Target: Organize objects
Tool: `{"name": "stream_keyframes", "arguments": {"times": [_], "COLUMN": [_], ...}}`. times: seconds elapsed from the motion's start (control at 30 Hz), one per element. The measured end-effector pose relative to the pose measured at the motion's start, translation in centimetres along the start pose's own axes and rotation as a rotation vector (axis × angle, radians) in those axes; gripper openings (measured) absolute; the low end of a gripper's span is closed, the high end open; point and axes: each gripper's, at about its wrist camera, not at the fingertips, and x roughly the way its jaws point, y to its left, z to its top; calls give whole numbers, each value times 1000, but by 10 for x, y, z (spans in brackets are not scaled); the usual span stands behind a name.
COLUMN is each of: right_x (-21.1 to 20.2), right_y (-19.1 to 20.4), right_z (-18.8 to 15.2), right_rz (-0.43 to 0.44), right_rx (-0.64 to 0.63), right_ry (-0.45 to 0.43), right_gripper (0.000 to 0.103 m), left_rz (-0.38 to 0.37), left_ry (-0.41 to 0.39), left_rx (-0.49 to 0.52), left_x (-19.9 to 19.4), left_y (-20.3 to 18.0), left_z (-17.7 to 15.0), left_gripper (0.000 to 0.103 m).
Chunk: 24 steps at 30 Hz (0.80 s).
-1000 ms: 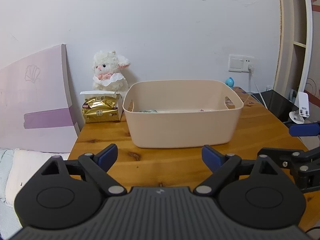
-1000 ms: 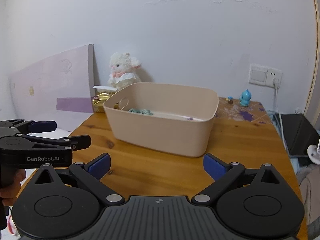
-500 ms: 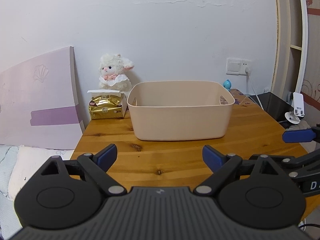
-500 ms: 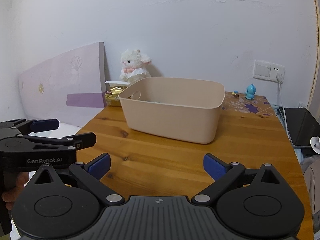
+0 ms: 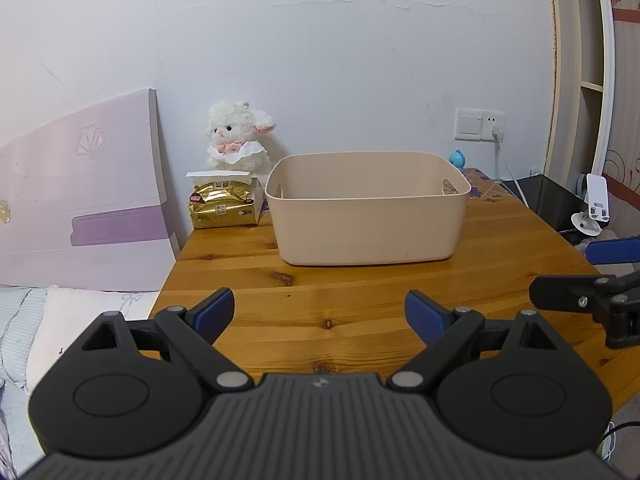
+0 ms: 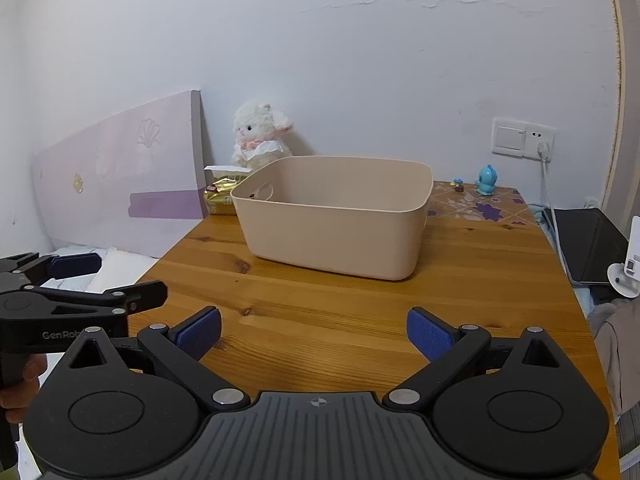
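Note:
A beige plastic bin (image 5: 366,208) stands on the wooden table (image 5: 360,300), also in the right wrist view (image 6: 334,216). From this height its contents are hidden. My left gripper (image 5: 319,310) is open and empty, held over the table's near edge, well short of the bin. My right gripper (image 6: 313,334) is open and empty, also back at the near edge. Each gripper shows at the side of the other's view, the right one (image 5: 592,280) and the left one (image 6: 80,284).
A white plush lamb (image 5: 236,142) and a gold tissue pack (image 5: 224,200) sit left of the bin by the wall. A small blue figurine (image 6: 486,180) stands at the back right. A pink headboard (image 5: 80,192) leans at left. A black device (image 6: 588,244) lies at right.
Both grippers have drawn back and lower from the bin, so it looks smaller and its inside no longer shows. Both stay open.

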Motion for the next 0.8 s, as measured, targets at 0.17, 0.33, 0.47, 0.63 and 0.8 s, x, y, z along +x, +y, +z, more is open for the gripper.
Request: {"name": "stream_keyframes", "arguments": {"times": [0.17,0.33,0.47,0.63,0.8], "right_x": [-2,-4,-6,-5,-4], "right_y": [1,-1,-1,-3,-5], "right_z": [-1,-1,-1,-2,-3], "right_rz": [-24,-36,-47,-56,-62], "right_rx": [-6,-2,-3,-3,-1], "right_ry": [6,0,-3,0,7], "right_gripper": [101,101,101,101,101], "left_rz": [10,20,25,23,23], "left_ry": [-3,-4,-1,1,10], "left_rx": [-9,-13,-16,-15,-13], "left_x": [-6,-10,-11,-11,-10], "left_y": [4,5,6,8,8], "left_z": [-1,-1,-1,-2,-4], "left_gripper": [93,93,93,93,93]}}
